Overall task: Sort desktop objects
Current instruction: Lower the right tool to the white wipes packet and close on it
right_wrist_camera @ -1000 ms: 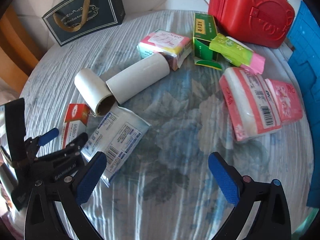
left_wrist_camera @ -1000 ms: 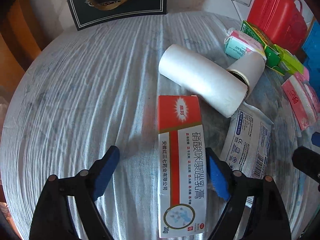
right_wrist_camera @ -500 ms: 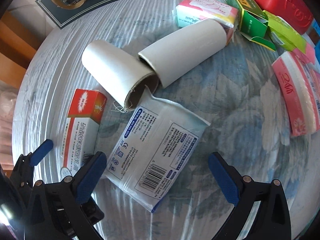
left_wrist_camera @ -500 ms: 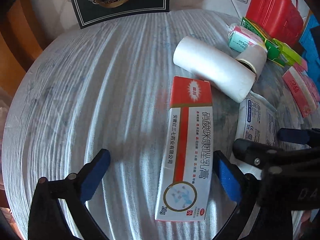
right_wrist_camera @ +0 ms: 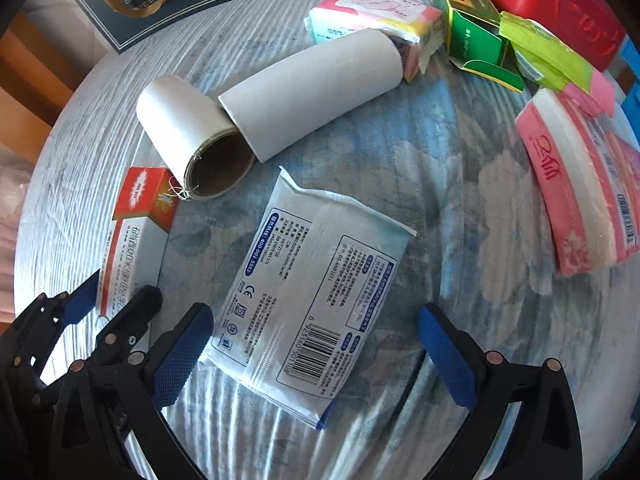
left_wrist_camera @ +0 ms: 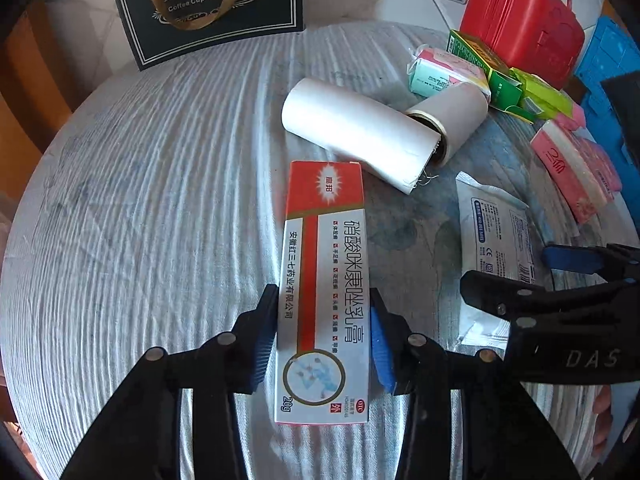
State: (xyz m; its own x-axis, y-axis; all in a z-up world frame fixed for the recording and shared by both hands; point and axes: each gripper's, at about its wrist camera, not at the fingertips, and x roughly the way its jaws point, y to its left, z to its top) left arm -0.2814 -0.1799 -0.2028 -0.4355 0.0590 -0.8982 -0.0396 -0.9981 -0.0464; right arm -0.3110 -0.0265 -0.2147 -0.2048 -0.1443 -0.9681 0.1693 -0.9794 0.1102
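Note:
My left gripper (left_wrist_camera: 322, 340) is shut on the red and white ointment box (left_wrist_camera: 324, 292), its blue pads pressing both long sides; the box lies on the table. It also shows in the right wrist view (right_wrist_camera: 134, 240), with the left gripper (right_wrist_camera: 100, 304) around its near end. My right gripper (right_wrist_camera: 316, 352) is open, its fingers either side of the white and blue sachet pack (right_wrist_camera: 312, 300), which lies flat. The pack (left_wrist_camera: 496, 248) and the right gripper (left_wrist_camera: 560, 276) show at the right of the left wrist view.
Two white rolls (right_wrist_camera: 192, 136) (right_wrist_camera: 316, 92) lie behind. Further back are a pastel tissue pack (right_wrist_camera: 372, 12), a green box (right_wrist_camera: 472, 28), a lime pack (right_wrist_camera: 540, 52), pink packs (right_wrist_camera: 580, 184), a red case (right_wrist_camera: 560, 0) and a dark gift bag (left_wrist_camera: 208, 4).
My left gripper has closed onto the ointment box. My right gripper has moved in over the sachet pack, which now lies between its open fingers.

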